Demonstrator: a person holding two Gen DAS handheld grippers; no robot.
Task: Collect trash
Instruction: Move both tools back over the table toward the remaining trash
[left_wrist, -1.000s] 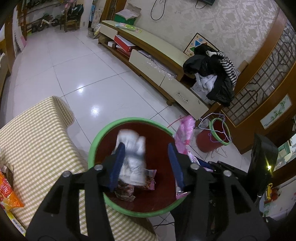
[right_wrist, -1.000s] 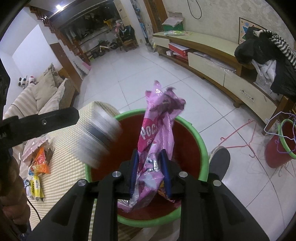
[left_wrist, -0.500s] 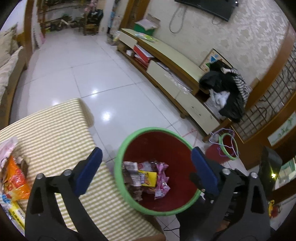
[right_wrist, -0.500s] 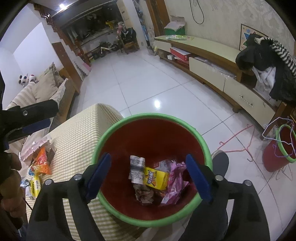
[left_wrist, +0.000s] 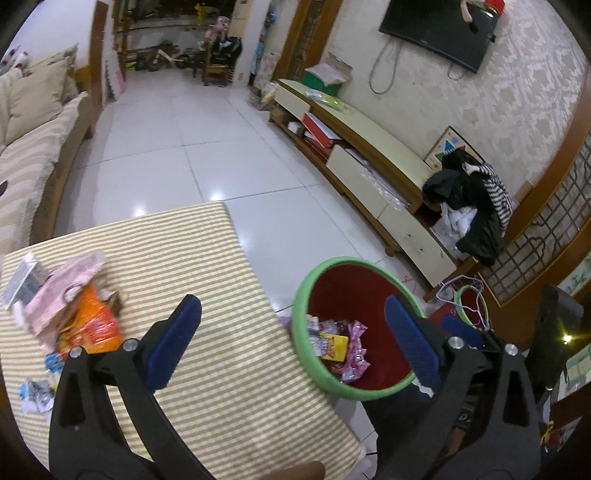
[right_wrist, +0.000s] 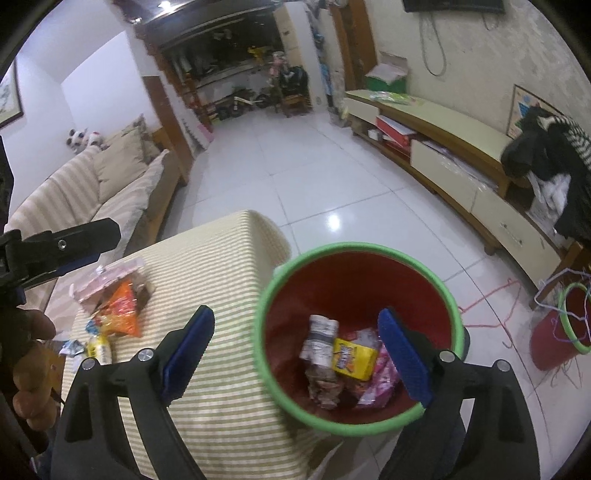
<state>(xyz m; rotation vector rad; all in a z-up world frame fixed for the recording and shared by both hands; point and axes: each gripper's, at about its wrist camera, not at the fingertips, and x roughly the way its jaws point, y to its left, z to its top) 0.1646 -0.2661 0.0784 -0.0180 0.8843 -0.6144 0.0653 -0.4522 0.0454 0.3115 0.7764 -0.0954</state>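
Note:
A red bin with a green rim (left_wrist: 332, 261) (right_wrist: 354, 246) stands by the striped table (left_wrist: 221, 369) (right_wrist: 221, 266). Inside lie a crumpled paper (right_wrist: 319, 341), a yellow packet (left_wrist: 334, 345) (right_wrist: 354, 356) and a pink wrapper (left_wrist: 354, 354) (right_wrist: 382, 376). My left gripper (left_wrist: 293, 314) is open and empty, straddling the table edge and the bin's rim from above. My right gripper (right_wrist: 295, 321) hangs over the bin's left rim, its jaws opening with nothing between them. An orange packet (left_wrist: 92, 321) (right_wrist: 123, 314) and a pink package (left_wrist: 62, 284) (right_wrist: 107, 277) lie on the table with smaller scraps.
A smaller red bin with wire hangers (left_wrist: 469, 299) (right_wrist: 561, 332) sits on the floor to the right. A long low cabinet (left_wrist: 369, 162) with a clothes pile (left_wrist: 472, 206) lines the wall. A sofa (right_wrist: 92, 184) stands at the left. White tiled floor lies beyond.
The left gripper let go of the white paper and the right let go of the pink wrapper; both now lie in the bin. Both grippers opened wide, rose and swung left toward the table.

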